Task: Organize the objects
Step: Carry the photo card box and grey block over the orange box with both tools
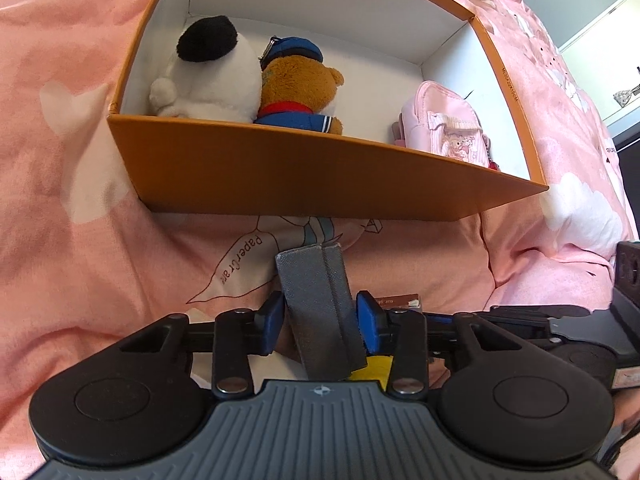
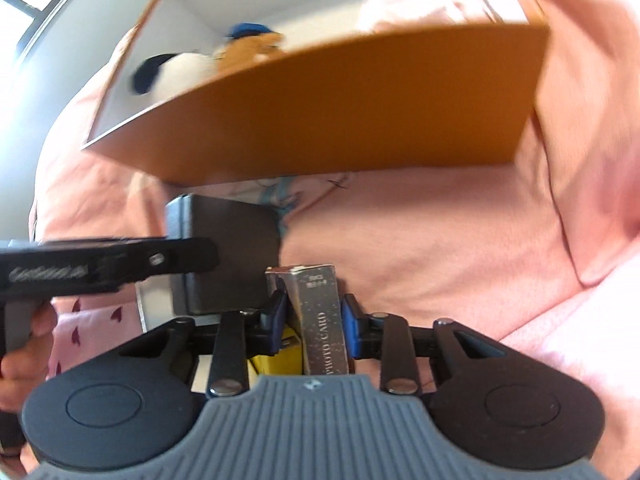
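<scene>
left wrist: left tongs [image 1: 320, 322] pinching upright grey case [image 1: 320, 312] between blue pads, over pink bedding [image 1: 80, 240]; orange box [image 1: 304, 168] beyond, holding plush dog [image 1: 212, 76], teddy bear [image 1: 298, 88], pink pouch [image 1: 444, 124] | right wrist: blurred; right tongs [image 2: 314, 326] pinching silver photo-card box [image 2: 320, 320], yellow item [image 2: 286, 354] just beside

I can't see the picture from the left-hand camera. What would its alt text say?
A left gripper with blue pads straddles a grey fabric-covered case on a pink bedspread. Beyond, an open orange cardboard box holds a white plush dog, a brown teddy bear and a pink pouch.
</scene>
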`<state>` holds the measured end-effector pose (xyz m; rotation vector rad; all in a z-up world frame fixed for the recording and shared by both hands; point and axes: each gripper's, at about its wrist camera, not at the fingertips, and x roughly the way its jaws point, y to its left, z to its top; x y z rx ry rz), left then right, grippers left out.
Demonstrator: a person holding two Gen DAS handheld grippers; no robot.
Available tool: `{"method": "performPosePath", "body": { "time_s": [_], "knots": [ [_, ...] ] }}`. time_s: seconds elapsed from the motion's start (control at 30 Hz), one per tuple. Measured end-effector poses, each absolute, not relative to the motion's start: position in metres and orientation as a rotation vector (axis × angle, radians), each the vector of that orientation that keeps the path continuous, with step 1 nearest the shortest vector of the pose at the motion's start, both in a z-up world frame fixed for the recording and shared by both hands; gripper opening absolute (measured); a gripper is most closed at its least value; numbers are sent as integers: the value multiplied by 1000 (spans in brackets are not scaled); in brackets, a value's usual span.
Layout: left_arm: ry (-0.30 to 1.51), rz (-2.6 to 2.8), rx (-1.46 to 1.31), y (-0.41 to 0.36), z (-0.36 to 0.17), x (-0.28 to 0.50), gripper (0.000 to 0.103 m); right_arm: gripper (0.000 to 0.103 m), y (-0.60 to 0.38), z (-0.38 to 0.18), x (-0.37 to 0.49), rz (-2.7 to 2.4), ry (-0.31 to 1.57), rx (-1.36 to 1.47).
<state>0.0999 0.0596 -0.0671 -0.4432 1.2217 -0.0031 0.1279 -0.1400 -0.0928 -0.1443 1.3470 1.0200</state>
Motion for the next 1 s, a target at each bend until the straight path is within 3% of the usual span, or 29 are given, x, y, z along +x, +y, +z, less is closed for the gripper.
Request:
{"method": "performPosePath", "body": {
  "time_s": [0.13, 0.43, 1.0],
  "knots": [
    [1217, 6, -451, 63, -69, 97, 45, 29, -131, -89, 125, 1067, 1324, -215],
    [1216, -6, -466, 66, -72, 94, 41, 29, -127, -138, 155, 1083, 1537, -5],
    [1098, -143, -425, 64, -22, 78, 39, 25, -165, -36, 142, 1031, 1222, -129]
  ]
}}
